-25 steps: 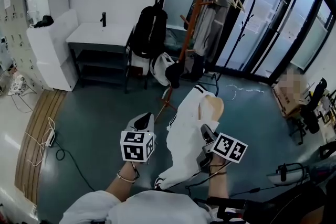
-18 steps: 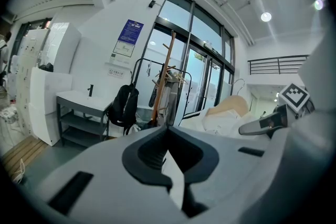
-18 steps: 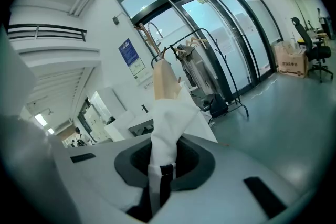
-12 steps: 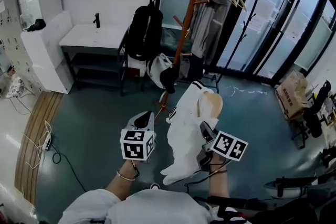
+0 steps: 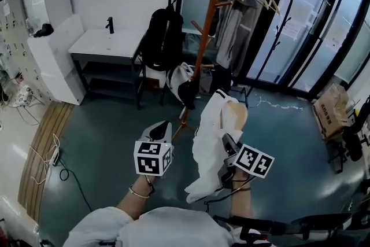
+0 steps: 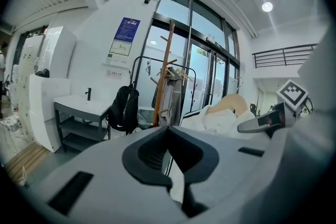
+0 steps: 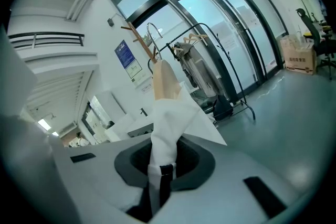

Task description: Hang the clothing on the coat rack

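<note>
A white garment (image 5: 211, 147) hangs on a wooden hanger (image 5: 234, 114). My right gripper (image 5: 227, 150) is shut on the garment's white cloth (image 7: 167, 128), which rises from between the jaws to the hanger (image 7: 165, 81). The left gripper (image 5: 159, 131) floats beside it on the left, shut and holding nothing; its jaws (image 6: 168, 128) point at the rack. The orange-brown wooden coat rack (image 5: 206, 26) stands ahead, its foot just beyond the garment. A dark cap (image 5: 188, 91) hangs low on the rack.
A black metal clothes rail (image 5: 263, 20) with grey clothes and empty hangers stands behind the rack. A black backpack (image 5: 162, 34) hangs left of it, next to a white sink table (image 5: 107, 42). Glass doors run along the right, and a cardboard box (image 5: 329, 115) sits near them.
Both grippers and the garment have travelled across the floor toward the coat rack. The room has shifted in view. Neither grip has changed.
</note>
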Demonstrator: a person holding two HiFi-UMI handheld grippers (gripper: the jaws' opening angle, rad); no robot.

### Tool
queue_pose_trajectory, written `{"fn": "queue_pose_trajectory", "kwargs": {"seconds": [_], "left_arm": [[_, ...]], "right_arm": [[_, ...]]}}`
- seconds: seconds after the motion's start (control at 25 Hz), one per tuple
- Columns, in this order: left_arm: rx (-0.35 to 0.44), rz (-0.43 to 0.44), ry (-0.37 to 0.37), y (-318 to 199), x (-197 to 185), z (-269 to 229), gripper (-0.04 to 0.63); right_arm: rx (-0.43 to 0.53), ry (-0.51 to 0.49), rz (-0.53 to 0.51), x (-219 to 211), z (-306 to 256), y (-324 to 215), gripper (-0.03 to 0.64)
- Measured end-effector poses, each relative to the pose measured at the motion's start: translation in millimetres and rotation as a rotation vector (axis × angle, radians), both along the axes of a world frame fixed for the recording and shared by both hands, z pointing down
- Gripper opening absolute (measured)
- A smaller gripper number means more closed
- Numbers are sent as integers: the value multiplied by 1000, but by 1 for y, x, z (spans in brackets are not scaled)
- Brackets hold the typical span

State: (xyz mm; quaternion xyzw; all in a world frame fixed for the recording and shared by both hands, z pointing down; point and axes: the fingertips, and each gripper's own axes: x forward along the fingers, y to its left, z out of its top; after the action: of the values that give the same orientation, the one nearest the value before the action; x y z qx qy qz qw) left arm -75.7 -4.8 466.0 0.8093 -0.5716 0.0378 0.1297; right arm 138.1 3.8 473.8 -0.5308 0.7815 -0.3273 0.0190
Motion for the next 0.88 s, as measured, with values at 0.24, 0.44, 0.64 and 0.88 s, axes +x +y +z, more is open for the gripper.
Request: {"fn": "queue_pose_trajectory", "kwargs": {"seconds": [0.24, 0.44, 0.64, 0.88], "left_arm": [[-7, -10, -11, -16, 7, -1, 9], [-6, -13, -13, -20, 10, 0, 9], [-6, -8, -15, -26, 11, 1, 9], [24, -3, -20, -43, 10, -5, 9]], "right_arm": [[5, -11, 10, 15, -2, -21, 46], [-3, -11, 10, 19, 1, -27, 46], [-10, -26, 28, 22, 3, -32, 46], [8, -39, 63, 34, 3, -45, 46]]}}
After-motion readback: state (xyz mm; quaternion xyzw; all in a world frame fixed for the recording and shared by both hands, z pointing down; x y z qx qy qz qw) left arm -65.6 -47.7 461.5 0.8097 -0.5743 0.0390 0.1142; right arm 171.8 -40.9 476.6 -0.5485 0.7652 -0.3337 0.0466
